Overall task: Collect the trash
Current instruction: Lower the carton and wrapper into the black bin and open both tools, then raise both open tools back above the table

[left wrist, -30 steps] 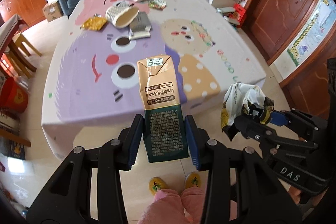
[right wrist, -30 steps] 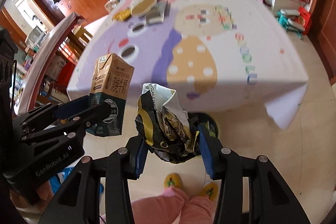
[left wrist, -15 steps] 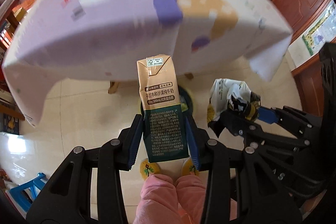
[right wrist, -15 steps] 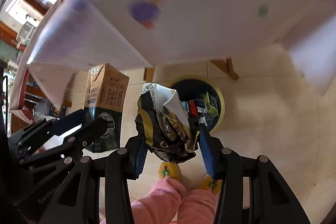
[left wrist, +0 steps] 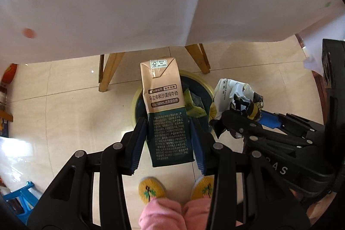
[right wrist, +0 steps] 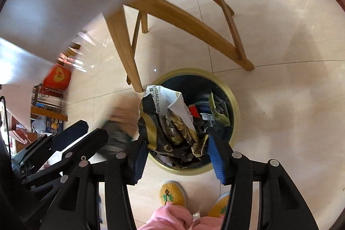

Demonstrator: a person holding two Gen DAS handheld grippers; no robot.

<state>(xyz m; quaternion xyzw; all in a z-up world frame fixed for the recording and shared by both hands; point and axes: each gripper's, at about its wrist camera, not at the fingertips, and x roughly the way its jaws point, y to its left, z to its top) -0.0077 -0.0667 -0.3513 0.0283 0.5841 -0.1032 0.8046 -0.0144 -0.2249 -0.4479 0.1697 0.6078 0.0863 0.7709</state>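
Lowered over bin (right wrist: 236, 109), right hand-held gripper (right wrist: 175, 152) opening around wrapper (right wrist: 172, 122).

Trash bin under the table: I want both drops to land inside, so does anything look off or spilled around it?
Nothing is spilled; the floor around the bin looks clean. The crumpled paper bag hangs over the bin's opening between the right tongs, whose jaws have just been opening. The milk carton is clamped upright.

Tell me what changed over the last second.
Both grippers dropped from above the tabletop to just over the trash bin. The right gripper jaws have just been opening, with the crumpled wrapper still between them. The left gripper stays clamped on the milk carton.
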